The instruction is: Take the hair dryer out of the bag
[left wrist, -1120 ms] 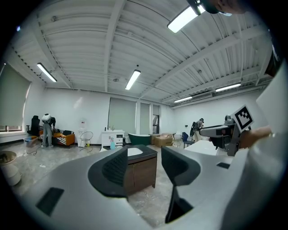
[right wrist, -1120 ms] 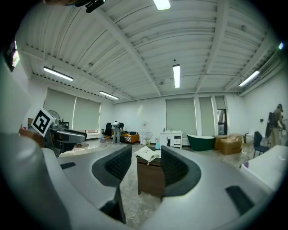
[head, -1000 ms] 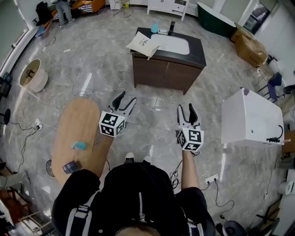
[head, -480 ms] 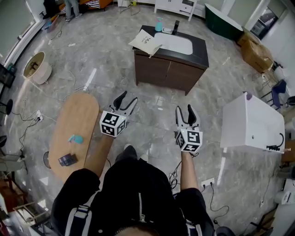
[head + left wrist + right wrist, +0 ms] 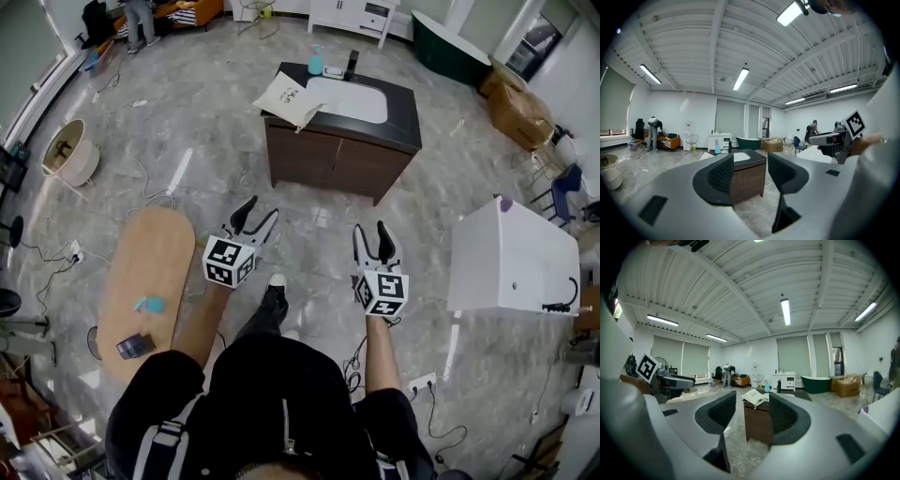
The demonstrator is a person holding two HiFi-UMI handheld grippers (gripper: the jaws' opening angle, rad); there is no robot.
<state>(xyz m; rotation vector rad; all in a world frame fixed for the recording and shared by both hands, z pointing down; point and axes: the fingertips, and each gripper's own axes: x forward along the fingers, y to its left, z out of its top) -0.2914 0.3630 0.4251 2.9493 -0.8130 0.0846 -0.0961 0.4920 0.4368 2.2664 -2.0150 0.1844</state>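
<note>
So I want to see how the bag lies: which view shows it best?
The head view: the bag lies whole on the cabinet's corner, seen from above. The right gripper view shows it small and side-on, framed between that gripper's jaws; the left gripper view shows barely a sliver beside a jaw.

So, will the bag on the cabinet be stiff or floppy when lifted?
Probably floppy: the bag looks like thin cloth, and a corner droops over the cabinet edge. It lies humped, not flat, so something inside may make it sag when lifted.
</note>
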